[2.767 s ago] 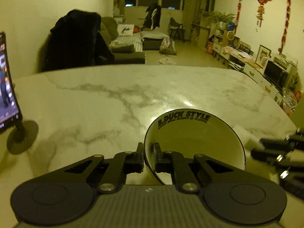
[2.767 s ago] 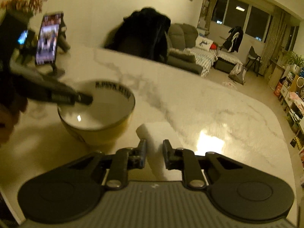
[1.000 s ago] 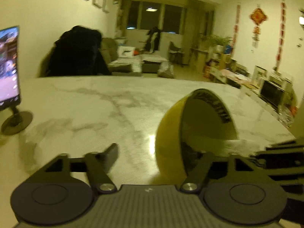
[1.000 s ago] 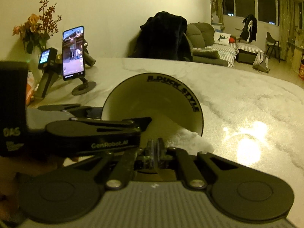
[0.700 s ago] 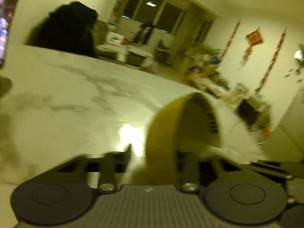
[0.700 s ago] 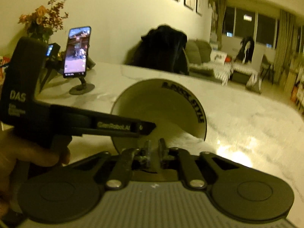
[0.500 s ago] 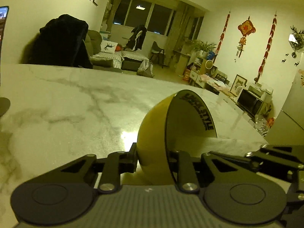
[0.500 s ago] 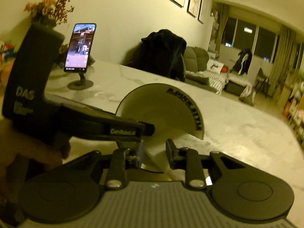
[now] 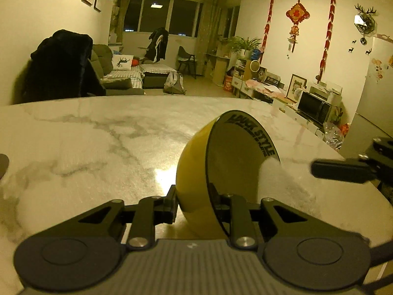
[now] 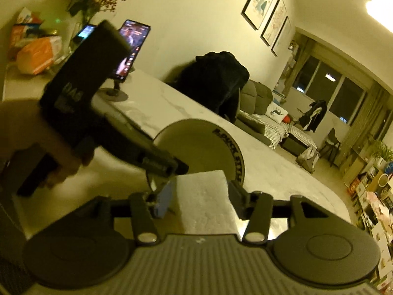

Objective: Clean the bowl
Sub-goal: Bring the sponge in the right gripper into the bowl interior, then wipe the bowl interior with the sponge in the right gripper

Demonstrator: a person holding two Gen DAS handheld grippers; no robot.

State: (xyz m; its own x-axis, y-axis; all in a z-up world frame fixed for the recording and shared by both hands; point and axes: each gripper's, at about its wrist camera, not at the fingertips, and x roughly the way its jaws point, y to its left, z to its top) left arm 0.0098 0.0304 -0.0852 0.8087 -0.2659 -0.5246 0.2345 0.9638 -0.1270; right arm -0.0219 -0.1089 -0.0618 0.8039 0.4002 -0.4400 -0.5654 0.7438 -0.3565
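My left gripper (image 9: pixel 194 205) holds the bowl (image 9: pixel 221 172) by its wall: one finger presses on the yellow outside, the other sits inside against the pale inner side. The bowl is tipped on its side on the marble table (image 9: pixel 86 147), its mouth turned to 3 o'clock in the left view, lettering along the rim at 12 o'clock. In the right view the bowl (image 10: pixel 194 145) opens toward my camera, just past 12 o'clock from the fingers.

My right gripper (image 10: pixel 200 199) has its jaws opening. The white sponge (image 10: pixel 208 201) stands between them; the right finger is touching it, on the left side I cannot tell. In the left view the sponge (image 9: pixel 282 182) lies at the bowl's mouth, with one right finger (image 9: pixel 341 170) apart from it at 3 o'clock. A phone (image 10: pixel 130 49) on a stand is at 10 o'clock in the right view.
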